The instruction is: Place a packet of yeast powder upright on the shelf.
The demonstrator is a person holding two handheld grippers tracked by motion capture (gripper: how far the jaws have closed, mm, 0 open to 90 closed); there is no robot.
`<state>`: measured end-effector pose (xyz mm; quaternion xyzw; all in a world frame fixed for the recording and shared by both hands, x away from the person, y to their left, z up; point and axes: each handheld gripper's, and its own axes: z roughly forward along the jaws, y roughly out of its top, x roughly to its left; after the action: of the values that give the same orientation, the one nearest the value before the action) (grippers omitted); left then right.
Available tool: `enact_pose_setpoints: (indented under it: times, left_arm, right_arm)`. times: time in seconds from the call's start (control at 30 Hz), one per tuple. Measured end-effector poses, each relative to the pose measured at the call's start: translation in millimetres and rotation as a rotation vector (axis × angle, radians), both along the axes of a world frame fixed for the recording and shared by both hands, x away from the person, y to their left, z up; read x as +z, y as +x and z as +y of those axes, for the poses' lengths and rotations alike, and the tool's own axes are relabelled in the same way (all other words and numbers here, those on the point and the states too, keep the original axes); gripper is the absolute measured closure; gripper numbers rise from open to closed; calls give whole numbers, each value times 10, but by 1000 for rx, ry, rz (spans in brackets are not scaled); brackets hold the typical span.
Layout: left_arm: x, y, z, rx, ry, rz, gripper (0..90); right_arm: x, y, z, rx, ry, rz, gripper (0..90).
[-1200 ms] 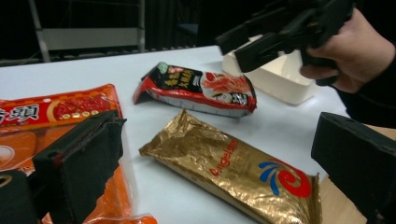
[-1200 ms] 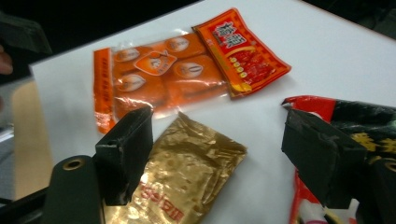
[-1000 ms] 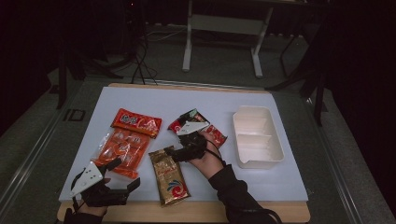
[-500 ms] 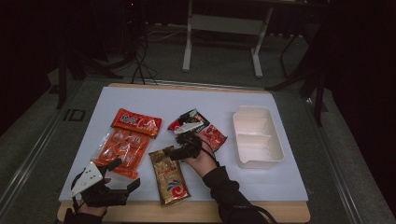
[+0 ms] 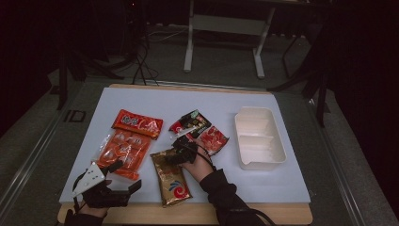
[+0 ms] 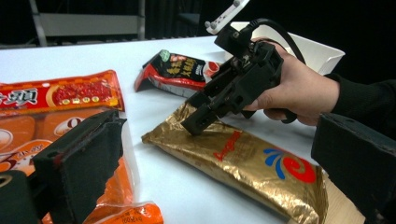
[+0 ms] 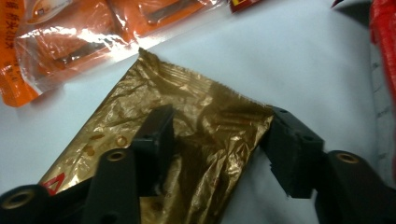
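A gold foil packet [image 5: 170, 176] lies lengthwise near the table's front edge. My right gripper [image 5: 181, 148] points down onto its far end. In the right gripper view [image 7: 219, 126] one jaw rests on the crinkled foil [image 7: 140, 135] and the other stands at the packet's corner. The jaws have just been closing with the packet's end between them, and a gap still shows. My left gripper [image 5: 126, 176] sits at the front left of the table, open and empty. The left gripper view shows the right gripper [image 6: 205, 116] touching the gold packet [image 6: 243, 158].
An orange clear packet [image 5: 123, 149] and a red packet [image 5: 138, 124] lie left of the gold one. A red-and-black packet [image 5: 202, 129] lies just behind the right hand. An empty white divided tray [image 5: 259, 127] stands at the right on the white tabletop [image 5: 263, 183].
My right gripper has come down and a little to the left, from over the red-and-black packet onto the gold packet's far end, with its jaws narrower. The left gripper has stayed put.
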<state>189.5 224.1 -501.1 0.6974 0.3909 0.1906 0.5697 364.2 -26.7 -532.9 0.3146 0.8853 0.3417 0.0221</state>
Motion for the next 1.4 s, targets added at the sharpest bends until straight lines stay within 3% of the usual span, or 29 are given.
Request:
enact_pose_setpoints:
  times: [0.03, 0.1, 0.13, 0.17, 0.23, 0.3, 0.5, 0.57, 1.17, 1.4]
  left_arm:
    - [-5, 5, 1, 4, 2, 5, 26]
    - [-5, 5, 1, 4, 2, 5, 27]
    - [-14, 14, -5, 9, 5, 11, 27]
    - [-14, 14, -9, 8, 8, 9, 27]
    - [-14, 13, -16, 2, 13, 9, 27]
    - [-16, 10, -21, -3, 21, 9, 28]
    - [-24, 21, -2, 2, 16, 10, 28]
    - [-30, 29, 2, 5, 19, 17, 28]
    - [-37, 36, 3, 12, 23, 17, 28]
    - [-34, 35, -1, 8, 24, 12, 28]
  right_arm:
    - [-5, 2, 2, 5, 8, 15, 529]
    - [-10, 15, -2, 13, 22, 40, 529]
    - [-5, -2, 28, 7, -26, 4, 766]
    - [3, -17, 50, 14, -63, -30, 798]
    - [11, -12, 79, 20, -67, -8, 876]
    - [23, -22, 105, 29, -87, -22, 886]
    - [75, -11, 84, 48, -73, -18, 899]
    - [148, -43, 89, 62, -67, -46, 900]
    - [855, -326, -36, 171, 100, -132, 900]
    - [1041, -489, -80, 222, 149, -166, 900]
